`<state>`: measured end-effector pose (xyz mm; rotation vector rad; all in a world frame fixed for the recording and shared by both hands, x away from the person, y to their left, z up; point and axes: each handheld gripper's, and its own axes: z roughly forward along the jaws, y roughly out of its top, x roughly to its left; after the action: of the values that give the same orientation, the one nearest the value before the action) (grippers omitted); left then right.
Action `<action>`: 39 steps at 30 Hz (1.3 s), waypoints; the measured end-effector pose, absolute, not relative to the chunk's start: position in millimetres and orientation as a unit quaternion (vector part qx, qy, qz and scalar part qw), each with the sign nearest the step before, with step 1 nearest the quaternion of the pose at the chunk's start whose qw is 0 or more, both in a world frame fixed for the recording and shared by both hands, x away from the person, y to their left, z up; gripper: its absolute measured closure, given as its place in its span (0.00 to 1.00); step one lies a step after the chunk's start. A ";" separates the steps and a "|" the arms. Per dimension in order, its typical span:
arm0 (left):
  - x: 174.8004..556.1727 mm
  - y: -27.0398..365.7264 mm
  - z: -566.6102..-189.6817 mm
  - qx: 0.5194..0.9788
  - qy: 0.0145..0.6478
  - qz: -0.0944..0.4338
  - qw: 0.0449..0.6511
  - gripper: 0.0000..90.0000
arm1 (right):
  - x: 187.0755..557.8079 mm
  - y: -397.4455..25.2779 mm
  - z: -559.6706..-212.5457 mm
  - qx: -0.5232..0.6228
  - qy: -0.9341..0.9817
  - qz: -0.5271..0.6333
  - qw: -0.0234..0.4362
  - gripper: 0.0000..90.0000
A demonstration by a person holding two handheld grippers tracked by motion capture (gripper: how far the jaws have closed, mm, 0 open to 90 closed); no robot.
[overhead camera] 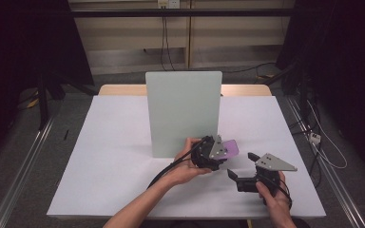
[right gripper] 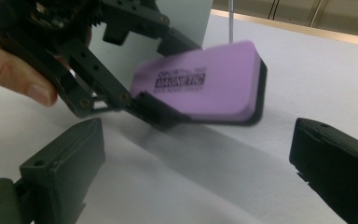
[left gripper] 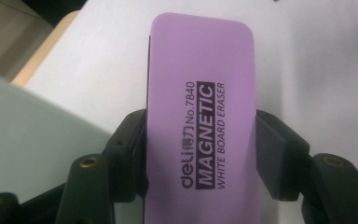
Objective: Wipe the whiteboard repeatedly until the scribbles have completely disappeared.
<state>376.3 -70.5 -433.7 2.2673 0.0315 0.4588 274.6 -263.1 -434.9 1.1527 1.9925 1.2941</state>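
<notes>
Eraser: purple block pinched across its short sides by the left gripper's two black jaws, one jaw on each long edge; it juts forward past the jaw tips. Its top face reads "deli No.7840 MAGNETIC WHITE BOARD ERASER". A dark layer runs along its underside in the right gripper view.
Eraser's place: held off the table, its shadow on the white sheet below it; in the high view it shows just right of the board's lower right corner.
Left gripper: pressed onto the eraser, held in the person's left hand, close to the board's foot.
Right gripper: jaws spread wide apart, nothing between them; held low over the sheet in the right hand. It points toward the eraser, which lies ahead of its jaws and apart from them.
Grippers to each other: near, not touching; right one sits to the right of and nearer the person than the left.
Board: pale green panel standing upright at the table's middle.
Table: covered by a white sheet, a wooden edge showing at the far side.
</notes>
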 end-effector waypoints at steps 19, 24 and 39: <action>387.7 -40.9 -405.4 0.879 0.020 0.218 0.425 0.45 | 274.5 -262.7 -435.1 0.424 0.731 0.475 0.246 0.03; 378.3 -44.0 -427.4 0.899 -0.004 0.203 0.388 0.45 | 273.9 -263.7 -434.9 0.422 0.731 0.476 0.247 0.03; 397.7 59.4 -378.0 0.863 0.074 0.263 0.424 0.45 | 275.7 -261.3 -435.6 0.425 0.732 0.472 0.246 0.03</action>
<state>397.7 59.4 -378.0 2.1604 0.1857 0.6578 275.7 -261.3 -435.6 1.1598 1.9964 1.2884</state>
